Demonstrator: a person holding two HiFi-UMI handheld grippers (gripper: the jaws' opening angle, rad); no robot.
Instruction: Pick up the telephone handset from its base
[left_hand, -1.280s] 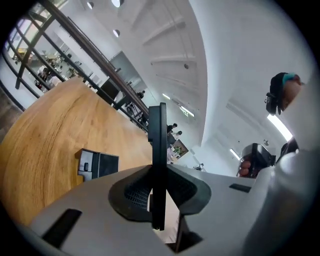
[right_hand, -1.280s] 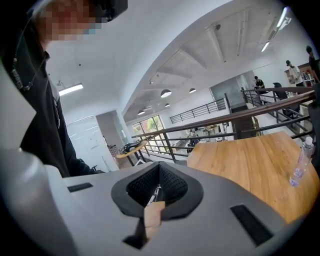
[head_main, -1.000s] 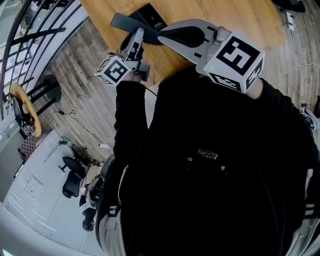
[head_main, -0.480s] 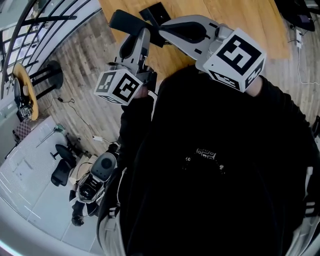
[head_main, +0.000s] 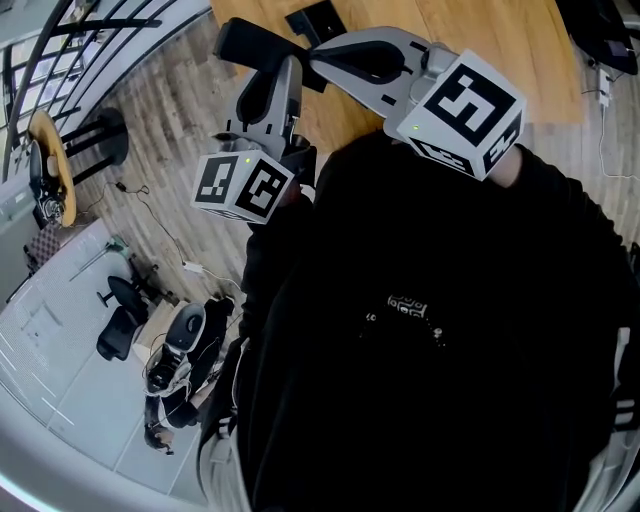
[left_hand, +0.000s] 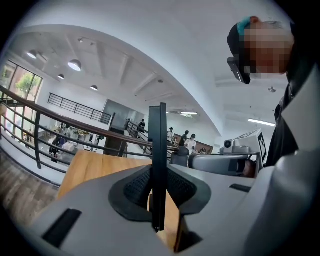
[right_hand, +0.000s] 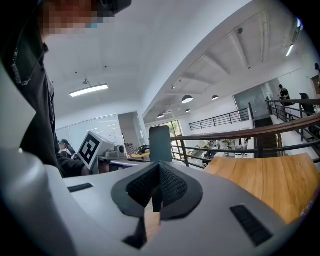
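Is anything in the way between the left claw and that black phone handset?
Nothing visible stands between them. The left gripper is already shut on the handset, which stands edge-on between its jaws, above the wooden table.

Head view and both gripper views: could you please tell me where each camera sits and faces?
Head view: on the person's head, facing steeply down; shows the torso, left gripper and right gripper.
Left gripper view: rides that gripper, looks along its jaws past the handset to the table.
Right gripper view: likewise, facing the railing.
Shared: both gripper views show handset and table.
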